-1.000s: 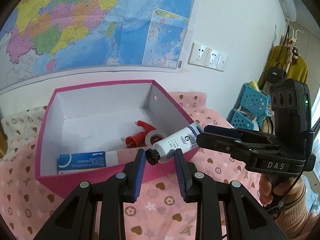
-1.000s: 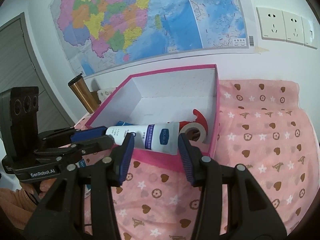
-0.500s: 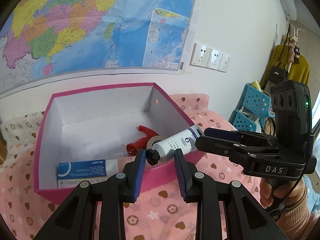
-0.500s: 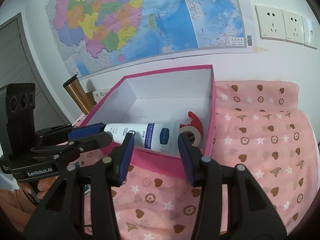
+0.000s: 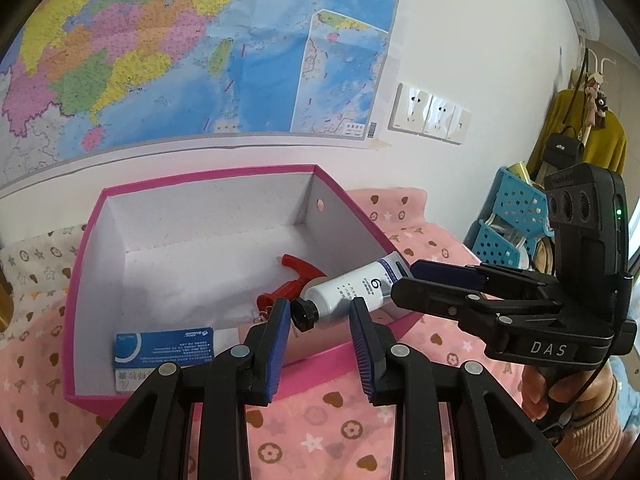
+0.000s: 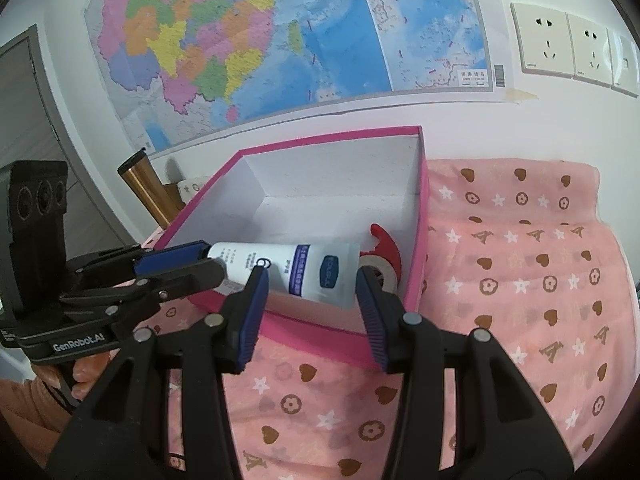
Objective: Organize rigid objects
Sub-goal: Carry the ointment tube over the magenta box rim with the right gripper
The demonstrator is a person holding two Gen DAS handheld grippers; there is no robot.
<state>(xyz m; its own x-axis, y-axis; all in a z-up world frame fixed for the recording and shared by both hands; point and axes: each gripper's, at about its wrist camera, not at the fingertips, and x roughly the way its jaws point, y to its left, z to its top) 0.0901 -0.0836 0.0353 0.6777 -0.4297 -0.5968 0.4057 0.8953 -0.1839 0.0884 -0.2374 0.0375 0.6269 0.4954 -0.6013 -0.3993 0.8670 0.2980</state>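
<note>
tube: white tube [image 5: 352, 288] held in the air over the near right corner of the pink box [image 5: 192, 184], black cap toward the left side, crimped end toward the right
right tool: right tool [image 6: 310, 304] closed on the tube's wide crimped end, both pads against it
left tool: left tool [image 5: 320, 322] jaws part-open around the black cap; gap visible each side, so not gripping as far as the left wrist view shows
box contents: blue-and-white carton [image 5: 164, 346] flat at the near left corner; red spray trigger [image 5: 292, 280] and tape roll [image 6: 380, 274] at the right wall
surface: box sits on a bed-like surface under a pink patterned cloth [image 6: 520, 280]; no loose items visible on the cloth
done: three items already in the box
left: tube not yet released; judgement: lower it in beside the red trigger, then open the right tool
progress: looks late in the task, the tube possibly the last item in view
</note>
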